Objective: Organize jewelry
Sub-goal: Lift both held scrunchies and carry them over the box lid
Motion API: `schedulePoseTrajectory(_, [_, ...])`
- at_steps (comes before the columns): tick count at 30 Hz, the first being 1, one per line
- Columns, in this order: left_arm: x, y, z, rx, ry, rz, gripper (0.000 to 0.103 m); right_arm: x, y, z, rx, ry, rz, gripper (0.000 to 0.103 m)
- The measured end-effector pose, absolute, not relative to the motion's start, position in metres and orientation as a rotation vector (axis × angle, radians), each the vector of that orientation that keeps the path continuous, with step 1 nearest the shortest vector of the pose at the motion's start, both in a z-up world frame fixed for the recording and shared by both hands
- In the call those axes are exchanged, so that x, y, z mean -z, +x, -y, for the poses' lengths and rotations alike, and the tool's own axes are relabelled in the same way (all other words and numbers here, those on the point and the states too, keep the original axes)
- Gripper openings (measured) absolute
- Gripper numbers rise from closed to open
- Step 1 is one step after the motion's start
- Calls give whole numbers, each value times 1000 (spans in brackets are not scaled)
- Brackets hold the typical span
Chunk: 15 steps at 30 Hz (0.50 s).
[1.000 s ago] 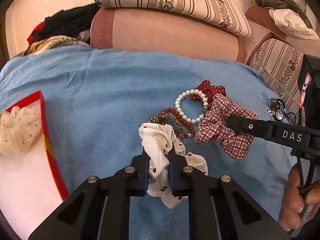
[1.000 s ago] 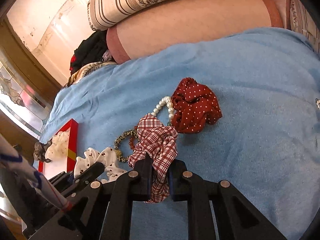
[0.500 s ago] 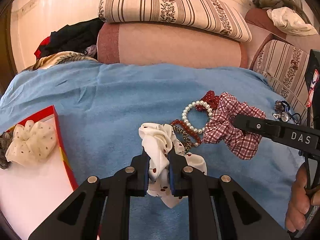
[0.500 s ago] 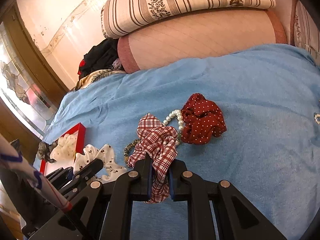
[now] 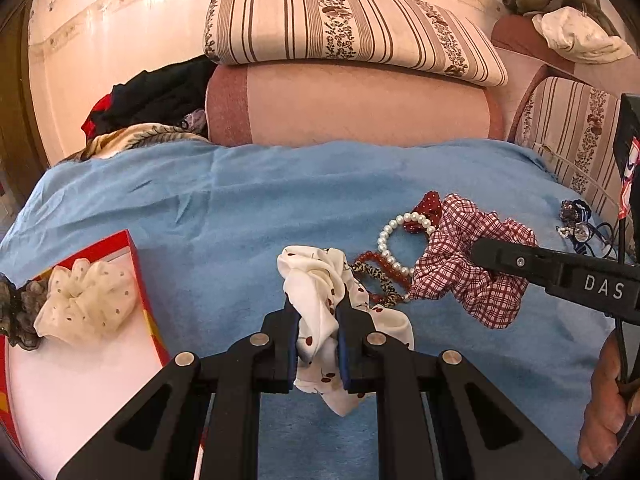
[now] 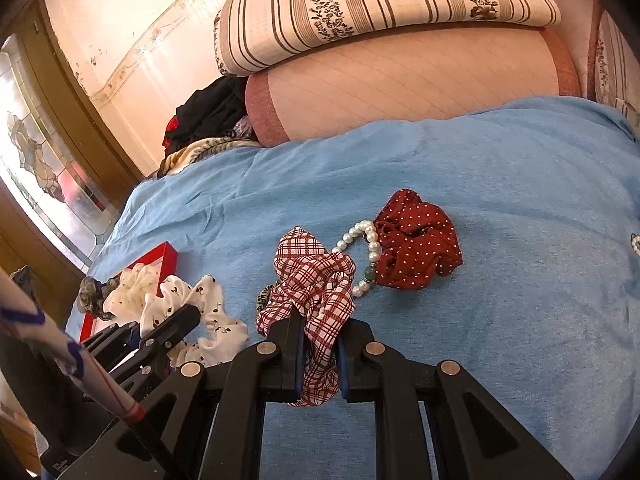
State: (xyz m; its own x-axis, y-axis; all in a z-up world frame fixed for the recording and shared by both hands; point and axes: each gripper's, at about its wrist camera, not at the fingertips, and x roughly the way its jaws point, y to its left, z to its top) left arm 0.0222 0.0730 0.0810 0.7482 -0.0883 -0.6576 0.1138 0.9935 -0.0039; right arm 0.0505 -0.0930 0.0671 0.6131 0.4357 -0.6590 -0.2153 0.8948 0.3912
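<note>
While most of the jewelry lies loose on the blue bedspread [image 5: 240, 208], only a small part of the sorting can be judged as done. A red-rimmed box [image 5: 138, 264] is seen at the near left edge of the bedspread, and two pieces are already placed in it: a cream dotted scrunchie [image 5: 86, 300] and a dark lacy one [image 5: 18, 312] at its far left.

Two scrunchies are in hand. A white cherry-print scrunchie [image 5: 320, 300] is clamped between the fingers of the left gripper [image 5: 318, 344], just right of the box and partly draped on the cloth. A red plaid scrunchie [image 6: 316, 284] is pinched between the closed fingers of the right gripper [image 6: 320, 360], further to the right; whether it is fully clear of the bedspread cannot be told.

Left on the cloth, close together beyond the plaid piece, are a dark red dotted scrunchie [image 6: 416, 240], a pearl bracelet [image 6: 366, 248] touching it, and a red bead bracelet [image 5: 370, 258] lying against a leopard-print band [image 5: 380, 276]. A small cluster of dark trinkets [image 5: 576, 220] is seen well apart, at the right edge.

Carrying both held scrunchies to the box is judged to be the step in hand, with the bracelets and trinkets to be sorted afterwards.
</note>
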Motion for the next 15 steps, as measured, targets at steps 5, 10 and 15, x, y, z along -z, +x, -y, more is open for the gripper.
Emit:
schedulePoseTrajectory(5, [-82,22,-74,102,37,-710,15,-66,50,91,-387,285,-831,14])
schedulePoseTrajectory(10, [-84,21,-73,95,43,-706,15,-66,49,90,-390,287,-829,14])
schedulePoseTrajectory(15, [-86,21,-74,94,41,-704,15,-67,49,89,-394,285,-825,14])
